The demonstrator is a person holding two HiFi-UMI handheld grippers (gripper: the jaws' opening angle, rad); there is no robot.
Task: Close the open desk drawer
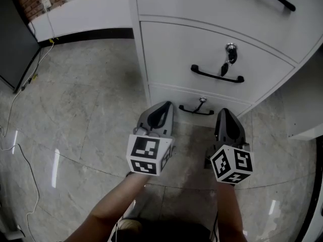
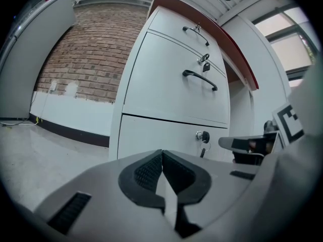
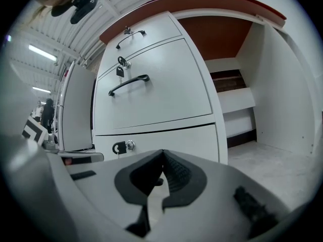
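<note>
The left gripper (image 1: 163,106) and the right gripper (image 1: 225,113) are both holding their fingers pressed together on nothing, while the bottom drawer (image 1: 169,96) — just ahead of the fingertips — is sitting seemingly flush with the drawer above (image 1: 181,47), so the closing is looking finished.

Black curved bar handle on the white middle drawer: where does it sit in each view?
Head view: the black curved bar handle is upper right of centre, running almost level.
Left gripper view: handle is above centre, slightly right, slanting down to the right.
Right gripper view: handle is upper left of centre, slanting up to the right.
Shared landmark: the keyed lock just above it.
</note>
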